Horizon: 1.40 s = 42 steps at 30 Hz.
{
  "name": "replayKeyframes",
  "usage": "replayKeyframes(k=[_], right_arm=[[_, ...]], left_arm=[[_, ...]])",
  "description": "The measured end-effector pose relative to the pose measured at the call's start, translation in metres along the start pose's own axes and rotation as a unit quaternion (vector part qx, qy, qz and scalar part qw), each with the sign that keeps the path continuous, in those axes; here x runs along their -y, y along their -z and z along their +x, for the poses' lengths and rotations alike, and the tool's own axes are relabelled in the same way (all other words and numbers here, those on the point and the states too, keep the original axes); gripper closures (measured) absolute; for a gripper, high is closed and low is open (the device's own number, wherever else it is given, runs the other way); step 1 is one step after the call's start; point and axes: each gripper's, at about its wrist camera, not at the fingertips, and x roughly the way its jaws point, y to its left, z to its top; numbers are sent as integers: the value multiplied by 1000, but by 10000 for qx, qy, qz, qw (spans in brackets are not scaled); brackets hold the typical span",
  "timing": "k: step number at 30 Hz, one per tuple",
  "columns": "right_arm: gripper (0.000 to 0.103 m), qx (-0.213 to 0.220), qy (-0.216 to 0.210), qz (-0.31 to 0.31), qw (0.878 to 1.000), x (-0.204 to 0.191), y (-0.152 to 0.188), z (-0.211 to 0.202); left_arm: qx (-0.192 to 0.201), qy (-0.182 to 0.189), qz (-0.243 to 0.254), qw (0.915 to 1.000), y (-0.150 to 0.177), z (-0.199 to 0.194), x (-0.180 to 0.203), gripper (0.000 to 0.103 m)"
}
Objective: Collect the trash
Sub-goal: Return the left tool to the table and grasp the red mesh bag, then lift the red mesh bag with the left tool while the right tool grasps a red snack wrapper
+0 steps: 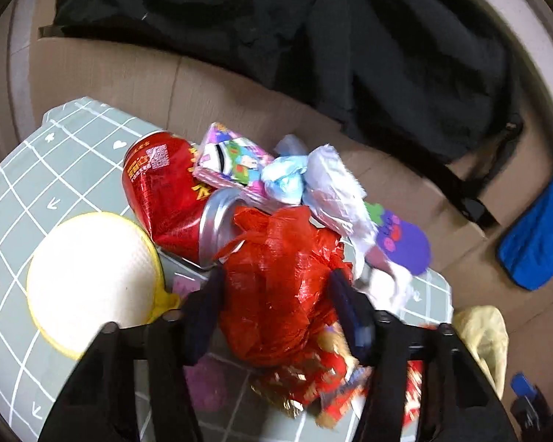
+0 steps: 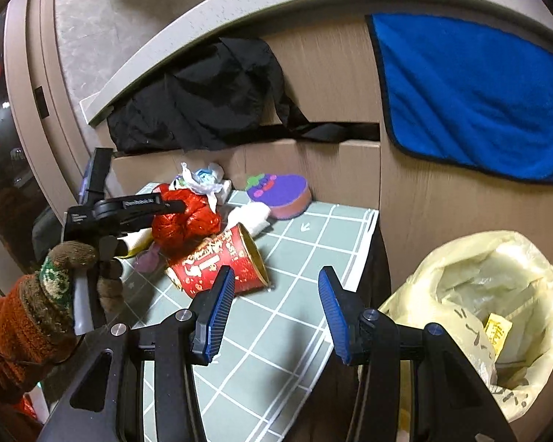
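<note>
Green gridded tabletop [image 2: 276, 331] carries the litter, and in its midst a crumpled red plastic bag [image 1: 276, 287] sits pinched between the left gripper [image 1: 276, 283] pads. Beside it lie a red can [image 1: 158, 191], a red paper cup [image 2: 221, 265] (tipped over) and white wrappers [image 1: 335, 188]. Right gripper [image 2: 276, 313] hovers agape over the table, near a yellow trash bag [image 2: 497, 294].

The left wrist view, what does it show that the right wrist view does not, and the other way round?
Only the left wrist view shows the dented red can, the white bowl and the pink carton.

Only the right wrist view shows the open right tool, the open mouth of the yellow trash bag and the person's gloved hand.

Both show the left tool around the red plastic bag, the purple sponge, the blue towel and the black cloth.
</note>
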Motion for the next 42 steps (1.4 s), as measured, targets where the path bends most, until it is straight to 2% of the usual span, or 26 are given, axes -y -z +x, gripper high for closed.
replayKeyframes(k=[4, 9, 14, 18, 20, 21, 23, 26, 31, 35, 42], right_arm=[[58, -37, -148, 27, 9999, -4, 1, 2], [58, -96, -389, -84, 9992, -22, -2, 12], [58, -212, -595, -381, 9973, -50, -4, 25], [58, -305, -863, -519, 9944, -75, -4, 36], [58, -498, -1186, -454, 9906, -91, -2, 47], [58, -685, -1455, -355, 9863, -101, 0, 56], [58, -1062, -1685, -272, 9796, -115, 6, 75], [59, -1397, -1135, -396, 9829, -128, 11, 109], [58, -1338, -469, 66, 9899, -110, -6, 145], [58, -1133, -205, 248, 9930, -106, -21, 165], [57, -1335, 75, 5, 9910, -123, -25, 202]], left_arm=[[83, 189, 199, 9996, 12, -32, -5, 66], [393, 326, 361, 9980, 25, -88, -15, 68], [648, 221, 327, 9971, 30, -132, -40, 69], [992, -111, 247, 9947, 32, -159, -61, 69], [1114, -140, 175, 9935, 34, -167, -71, 69], [1138, -122, 115, 9934, 35, -170, -76, 69], [1131, -67, -15, 9936, 37, -171, -86, 69], [1122, -40, -94, 9936, 40, -175, -96, 69], [1200, -23, -137, 9927, 45, -183, -109, 70], [1218, -68, -180, 9924, 48, -183, -119, 71], [803, 29, -203, 9966, 59, -165, -128, 72]])
